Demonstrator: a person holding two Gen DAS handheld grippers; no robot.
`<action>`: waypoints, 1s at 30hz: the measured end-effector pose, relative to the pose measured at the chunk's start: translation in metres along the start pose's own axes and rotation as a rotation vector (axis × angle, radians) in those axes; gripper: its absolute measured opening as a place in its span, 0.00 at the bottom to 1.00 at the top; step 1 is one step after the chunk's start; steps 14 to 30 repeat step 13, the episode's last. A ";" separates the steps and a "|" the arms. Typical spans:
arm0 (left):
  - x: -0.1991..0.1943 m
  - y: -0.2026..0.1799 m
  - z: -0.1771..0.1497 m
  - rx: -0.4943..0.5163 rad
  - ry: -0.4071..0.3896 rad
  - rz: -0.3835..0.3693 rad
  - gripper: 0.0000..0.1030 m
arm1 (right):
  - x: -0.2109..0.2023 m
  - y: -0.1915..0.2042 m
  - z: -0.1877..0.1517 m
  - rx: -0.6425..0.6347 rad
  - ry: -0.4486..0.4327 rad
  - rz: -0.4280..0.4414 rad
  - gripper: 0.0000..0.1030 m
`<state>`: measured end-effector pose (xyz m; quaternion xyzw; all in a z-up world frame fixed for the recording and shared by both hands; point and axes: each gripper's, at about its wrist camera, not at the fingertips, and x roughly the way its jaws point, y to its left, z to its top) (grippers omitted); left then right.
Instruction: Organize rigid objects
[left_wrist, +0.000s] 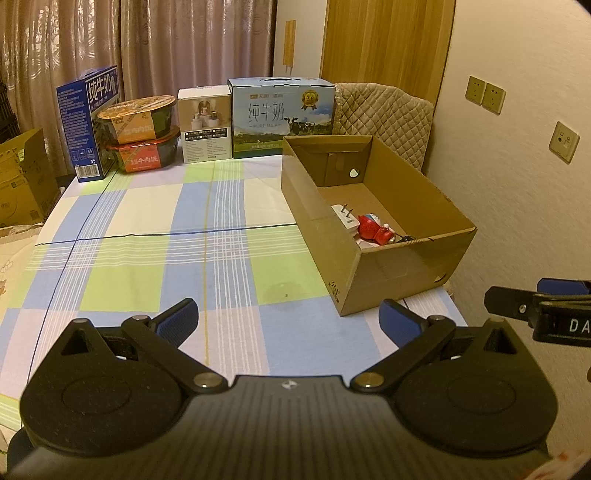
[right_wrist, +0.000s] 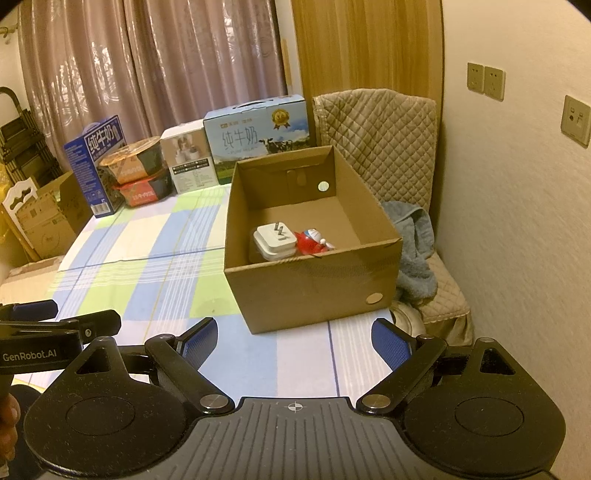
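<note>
both grippers are hovering low over the near edge of the checked blue, green and white tablecloth (left_wrist: 147, 236), side by side, each with its blue-padded jaws spread wide and nothing between them: the left gripper (left_wrist: 288, 317) is facing the open cloth, the right gripper (right_wrist: 293, 338) is facing the near wall of the open brown cardboard box (right_wrist: 314, 291). inside that box, a white square plug adapter with metal prongs (right_wrist: 275, 240) is lying against its near wall, touching a small red and white toy figure (right_wrist: 312, 242) just beside it.

no loose rigid item is showing on the cloth near the grippers, so the sorting is looking close to done, or the next piece is lying out of view. to do this step well, i would be scanning the table first, then picking with one gripper only, keeping the jaws square across the item's narrow sides, and lowering it into the bare far half of the box, away from the prongs, so nothing is knocking or stacking.
</note>
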<state>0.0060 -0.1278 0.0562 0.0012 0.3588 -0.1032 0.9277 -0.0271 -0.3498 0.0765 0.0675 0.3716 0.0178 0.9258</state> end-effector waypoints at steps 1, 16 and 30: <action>0.000 0.000 0.000 0.000 0.000 0.000 1.00 | 0.000 0.001 0.000 0.000 0.001 0.001 0.85; 0.003 0.004 -0.004 -0.003 0.000 -0.004 1.00 | 0.005 0.007 -0.001 0.002 0.007 0.002 0.85; 0.003 0.004 -0.004 -0.003 0.000 -0.004 1.00 | 0.005 0.007 -0.001 0.002 0.007 0.002 0.85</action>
